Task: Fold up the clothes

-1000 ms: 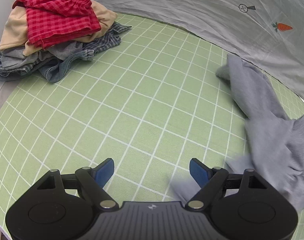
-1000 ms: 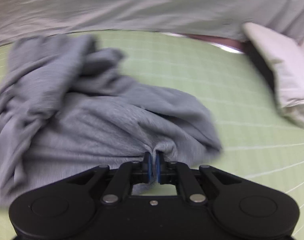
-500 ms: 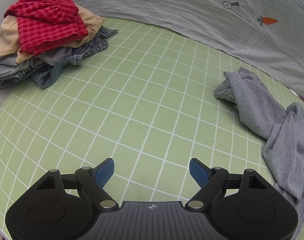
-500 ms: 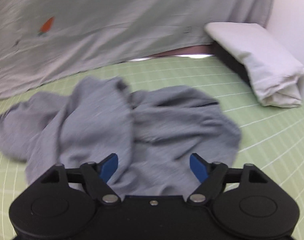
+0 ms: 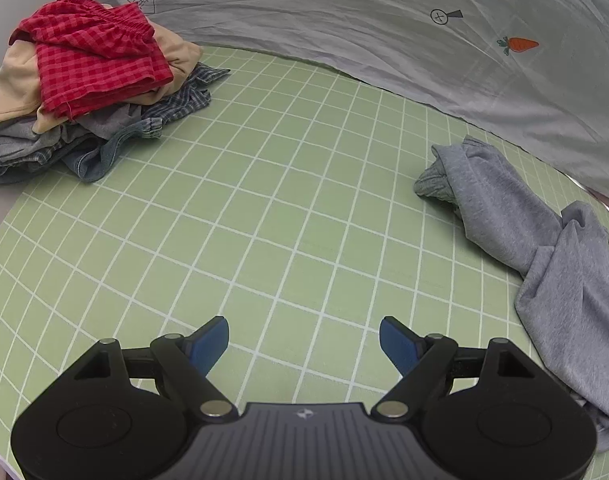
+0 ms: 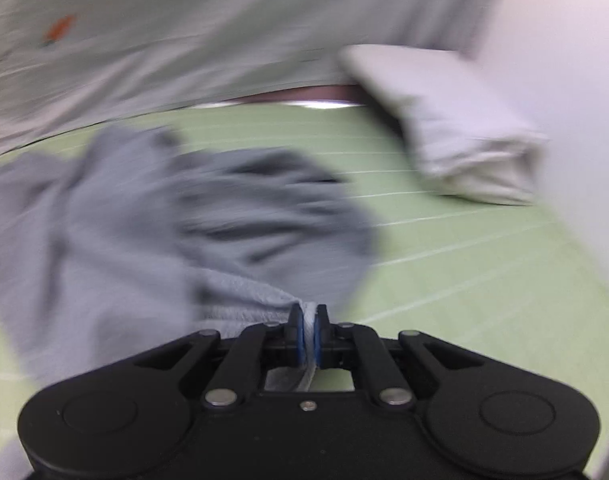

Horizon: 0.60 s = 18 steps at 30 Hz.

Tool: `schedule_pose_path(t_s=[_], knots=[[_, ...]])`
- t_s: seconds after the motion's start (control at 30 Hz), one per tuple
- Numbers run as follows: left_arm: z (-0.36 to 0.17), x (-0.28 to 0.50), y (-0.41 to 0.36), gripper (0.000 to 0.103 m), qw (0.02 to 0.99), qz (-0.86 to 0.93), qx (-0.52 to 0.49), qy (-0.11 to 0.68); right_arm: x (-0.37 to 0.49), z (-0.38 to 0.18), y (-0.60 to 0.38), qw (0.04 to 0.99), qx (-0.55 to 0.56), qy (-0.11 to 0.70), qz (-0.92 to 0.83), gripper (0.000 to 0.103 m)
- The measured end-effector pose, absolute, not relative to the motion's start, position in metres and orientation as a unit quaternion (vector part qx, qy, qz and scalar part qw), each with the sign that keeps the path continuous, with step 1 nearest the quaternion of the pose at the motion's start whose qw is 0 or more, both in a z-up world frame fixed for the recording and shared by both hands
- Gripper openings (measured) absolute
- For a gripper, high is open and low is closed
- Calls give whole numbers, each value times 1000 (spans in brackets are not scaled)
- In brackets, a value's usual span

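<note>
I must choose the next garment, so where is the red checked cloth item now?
In the left wrist view, the red checked cloth item lies on top of the heap of clothes, far left on the green grid mat.

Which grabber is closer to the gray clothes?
Right. The right gripper has just closed its jaws on an edge of the gray garment. The left gripper hovers open over bare mat, beside it.

Green grid mat (image 5: 264, 208), grey carrot-print sheet (image 5: 384, 40), white pillow (image 6: 456, 132)

Motion blur is smearing the grey garment (image 6: 152, 216) and folded white cloth (image 6: 456, 136); the frame edge is cutting off the clothes pile (image 5: 80, 92).
</note>
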<state>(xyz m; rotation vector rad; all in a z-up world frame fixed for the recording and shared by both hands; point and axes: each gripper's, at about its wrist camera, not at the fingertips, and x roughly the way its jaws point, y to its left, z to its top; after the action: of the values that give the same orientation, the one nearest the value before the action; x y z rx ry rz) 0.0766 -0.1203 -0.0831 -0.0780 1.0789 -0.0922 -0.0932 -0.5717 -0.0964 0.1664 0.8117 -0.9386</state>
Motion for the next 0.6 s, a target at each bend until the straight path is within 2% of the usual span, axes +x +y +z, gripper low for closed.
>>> schedule_pose_path(t_s=[0.13,0.23,0.27,0.33,0.43,0.53,0.6], knots=[[-84,86,-129,83,855,-51,-36,516,-128,-92,-630,734,88,369,-563,6],[-80,102,-143,83,857,-64,-30,511,-135,-96,-646,735,111,374,-554,11],[-78,107,-148,83,858,-69,-28,509,-133,-97,-644,745,117,372,-541,18],[-73,122,-162,83,862,-82,-25,500,-125,-97,-635,759,127,363,-526,51],[-70,149,-185,86,864,-105,-23,492,-102,-94,-620,792,151,344,-482,66],[-74,180,-211,87,864,-125,-22,487,-68,-90,-607,829,174,329,-418,76],[-81,201,-228,87,860,-140,-29,491,-41,-89,-599,851,167,327,-375,78]])
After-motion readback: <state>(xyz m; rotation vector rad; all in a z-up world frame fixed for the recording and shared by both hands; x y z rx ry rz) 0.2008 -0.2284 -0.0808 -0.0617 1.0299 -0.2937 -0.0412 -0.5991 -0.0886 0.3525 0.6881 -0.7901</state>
